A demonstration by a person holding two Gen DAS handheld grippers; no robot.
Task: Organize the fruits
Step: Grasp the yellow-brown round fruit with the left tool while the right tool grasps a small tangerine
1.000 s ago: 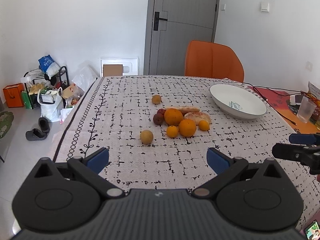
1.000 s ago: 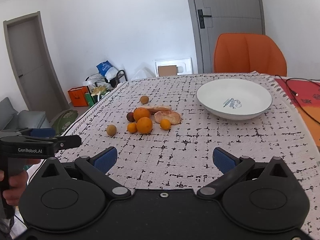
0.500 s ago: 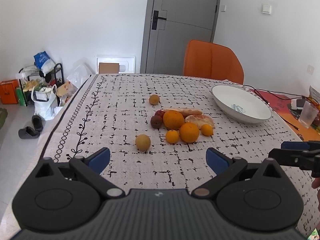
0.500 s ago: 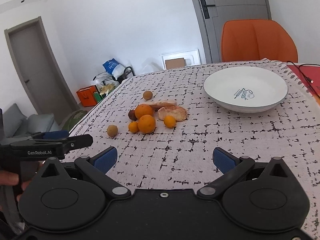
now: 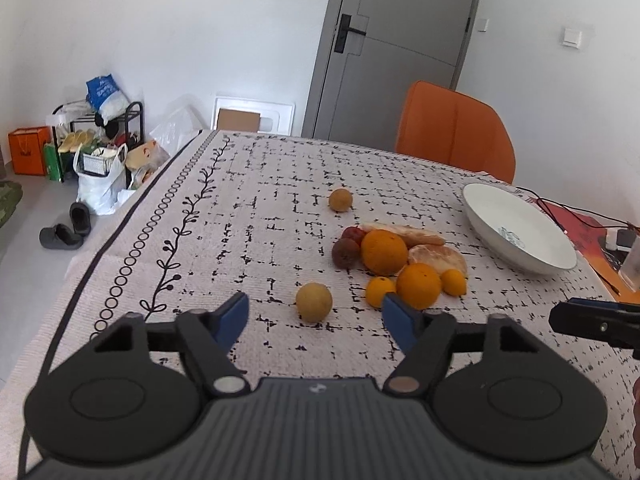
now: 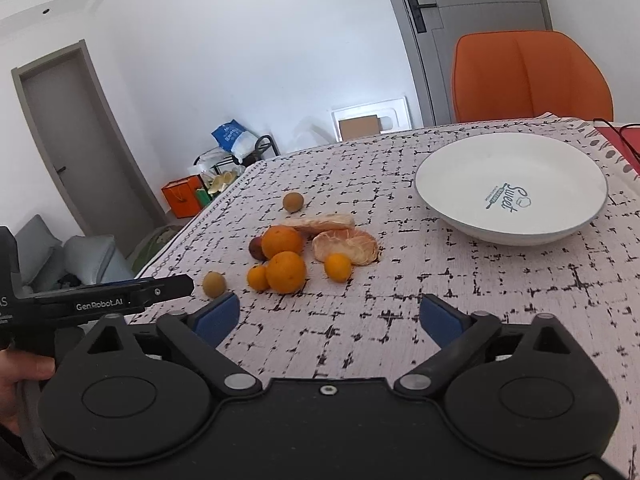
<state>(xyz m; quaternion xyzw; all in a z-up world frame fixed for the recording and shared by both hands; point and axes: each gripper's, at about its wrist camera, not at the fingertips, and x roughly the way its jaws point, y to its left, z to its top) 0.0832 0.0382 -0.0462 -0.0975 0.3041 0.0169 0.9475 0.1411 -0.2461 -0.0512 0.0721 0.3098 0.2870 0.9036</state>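
We see bare tablecloth (image 5: 248,240) stretching left of the fruit cluster (image 5: 400,260), giving open passage along that side. The near brown fruit (image 5: 314,303) sits apart from the cluster, with a gap on its right before the small orange (image 5: 380,291). Between the cluster and the white bowl (image 6: 512,168) at the far right, we find a strip of open cloth. The orange chair (image 6: 528,76) blocks the far edge behind the bowl.
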